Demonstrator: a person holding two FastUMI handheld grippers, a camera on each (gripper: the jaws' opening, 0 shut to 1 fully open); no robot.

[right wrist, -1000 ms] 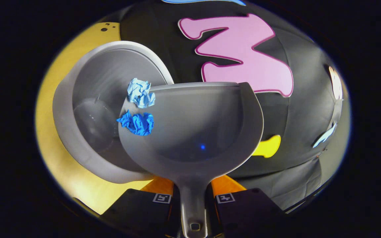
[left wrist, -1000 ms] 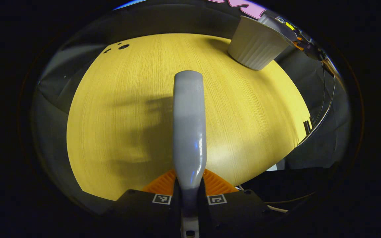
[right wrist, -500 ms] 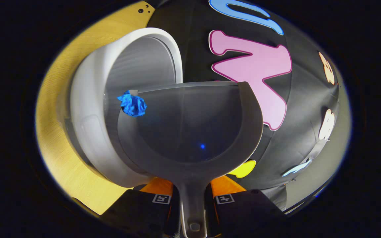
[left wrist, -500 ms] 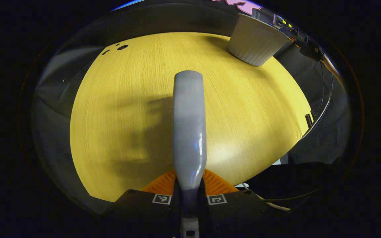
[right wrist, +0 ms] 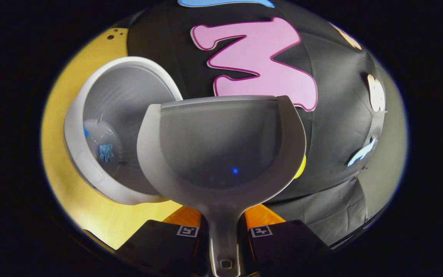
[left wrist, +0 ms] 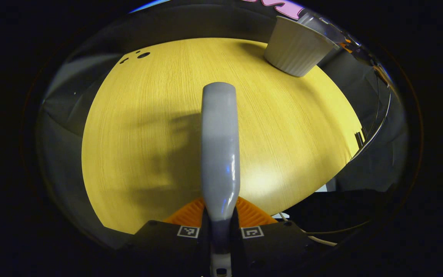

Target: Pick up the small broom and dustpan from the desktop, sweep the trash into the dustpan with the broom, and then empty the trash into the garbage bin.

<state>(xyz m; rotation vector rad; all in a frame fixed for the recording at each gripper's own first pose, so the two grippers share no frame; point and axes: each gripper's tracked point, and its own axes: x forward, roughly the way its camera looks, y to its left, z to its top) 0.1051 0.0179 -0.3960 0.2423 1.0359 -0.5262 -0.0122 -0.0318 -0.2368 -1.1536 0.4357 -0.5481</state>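
Right gripper (right wrist: 223,231): both fingers clamped on the dustpan handle, one each side, at the bottom of the right gripper view.
Dustpan (right wrist: 221,154): grey, held up off the table, mouth pointing away from me, its left corner over the garbage bin. I see no trash in the pan.
Garbage bin (right wrist: 87,169): white, standing on the table just left of the dustpan. The right gripper view looks into its open mouth; the left gripper view gives me the ribbed outside wall (left wrist: 294,52) at the table's far right.
Trash (right wrist: 106,152): blue crumpled bits lying at the bottom of the bin, seen in the right gripper view. From the left gripper view I cannot see inside the bin.
Left gripper (left wrist: 220,231): fingers pressed together on the broom handle, at the bottom of the left gripper view.
Broom (left wrist: 220,146): grey handle running straight ahead from the fingers, held above the table, well apart from the bin. Bristles hidden from me.
Table (left wrist: 148,127): yellow wood grain; the left gripper view shows most of the top, with the broom's shadow left of the handle and small dark holes (left wrist: 143,55) at the far left corner. The right gripper view gives me just a strip of it (right wrist: 90,209) under and beside the bin.
Cables (left wrist: 375,127): thin, hanging past the table's right edge in the left gripper view.
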